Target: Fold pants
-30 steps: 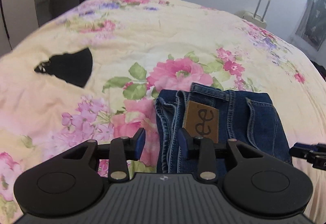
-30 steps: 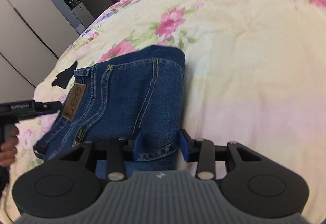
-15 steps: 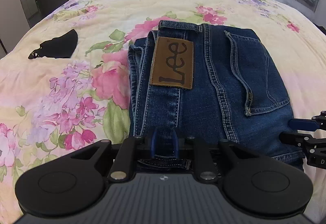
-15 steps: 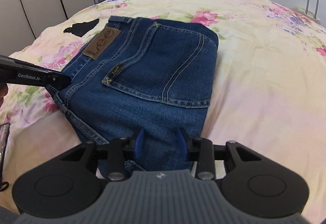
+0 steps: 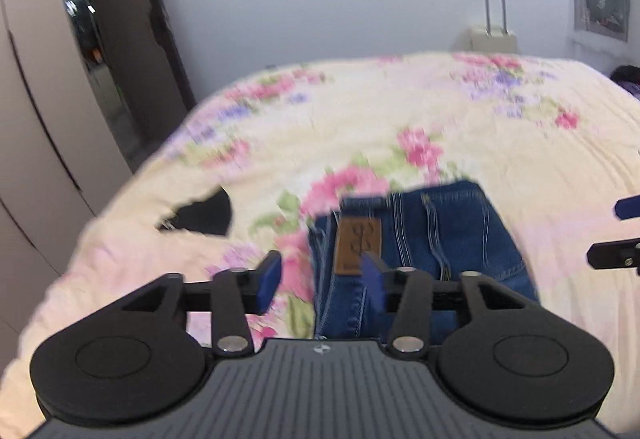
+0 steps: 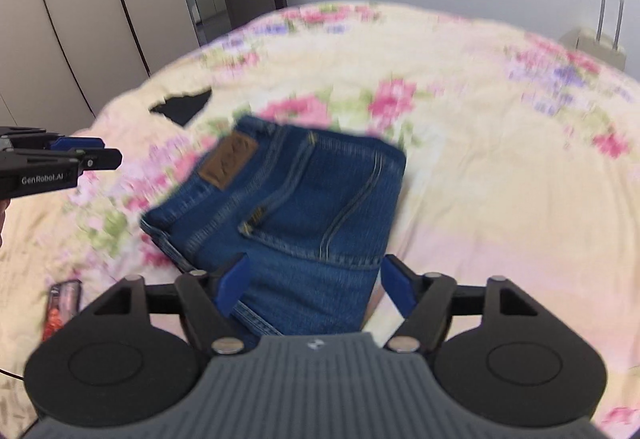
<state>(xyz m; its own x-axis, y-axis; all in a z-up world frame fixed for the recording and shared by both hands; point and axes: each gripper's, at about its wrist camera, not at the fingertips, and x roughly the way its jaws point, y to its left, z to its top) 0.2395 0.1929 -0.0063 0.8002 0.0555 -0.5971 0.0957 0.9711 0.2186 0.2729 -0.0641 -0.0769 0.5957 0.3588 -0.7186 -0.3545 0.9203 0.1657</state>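
Blue jeans (image 5: 420,239) lie folded into a compact stack on the floral bed, brown leather patch (image 5: 357,245) facing up. They also show in the right wrist view (image 6: 296,215). My left gripper (image 5: 320,281) is open and empty, raised above the near left edge of the stack. My right gripper (image 6: 314,287) is wide open and empty, above the near edge of the jeans. The left gripper also shows at the left of the right wrist view (image 6: 86,157). The right gripper's fingers (image 5: 624,231) show at the right edge of the left wrist view.
The floral bedspread (image 5: 440,111) covers the bed. A black cloth (image 5: 200,217) lies left of the jeans. A small red packet (image 6: 62,305) lies near the bed's front left. A suitcase (image 5: 494,35) stands behind the bed, wardrobe doors (image 6: 80,11) at the left.
Both grippers have opened and pulled up and back from the jeans. The left one was nearly shut at the jeans' near edge half a second ago. The jeans stay folded on the bed.
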